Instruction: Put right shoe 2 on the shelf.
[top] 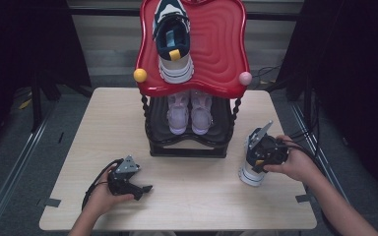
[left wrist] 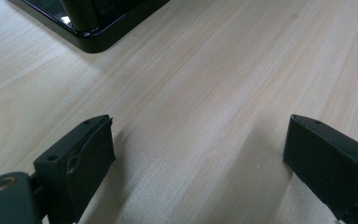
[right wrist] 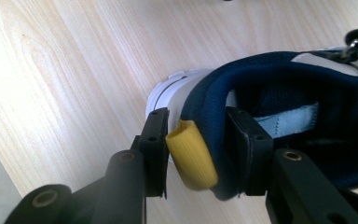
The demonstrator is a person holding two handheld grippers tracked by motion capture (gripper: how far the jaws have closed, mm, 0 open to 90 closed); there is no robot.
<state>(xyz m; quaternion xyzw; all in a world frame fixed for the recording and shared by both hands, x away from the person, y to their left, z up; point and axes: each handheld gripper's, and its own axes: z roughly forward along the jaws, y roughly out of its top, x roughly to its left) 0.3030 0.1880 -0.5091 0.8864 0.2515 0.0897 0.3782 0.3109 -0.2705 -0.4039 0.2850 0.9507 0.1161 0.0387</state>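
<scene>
Four shoes show: one navy sneaker (top: 173, 42) on the red top tray (top: 224, 46), two pink ones (top: 189, 113) on the black lower shelf (top: 187, 142), and one navy sneaker (right wrist: 279, 112) standing on the table (top: 192, 191) at the right, heel toward the person, its long axis running away toward the rack. The right gripper (right wrist: 198, 147) straddles its heel collar and yellow pull tab (right wrist: 193, 156); whether the pads press it I cannot tell. The left gripper (left wrist: 198, 154) rests released, jaws wide over bare wood.

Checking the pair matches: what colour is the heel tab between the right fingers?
Yellow heel tab, clearest in the right gripper view.

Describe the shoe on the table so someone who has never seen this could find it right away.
Start at the red-topped shoe rack at the table's far edge, then look right of its black base. There one navy and white sneaker stands alone, under the right tool. Unlike its twin on top and the pink pair below, it stands on the wood.
</scene>
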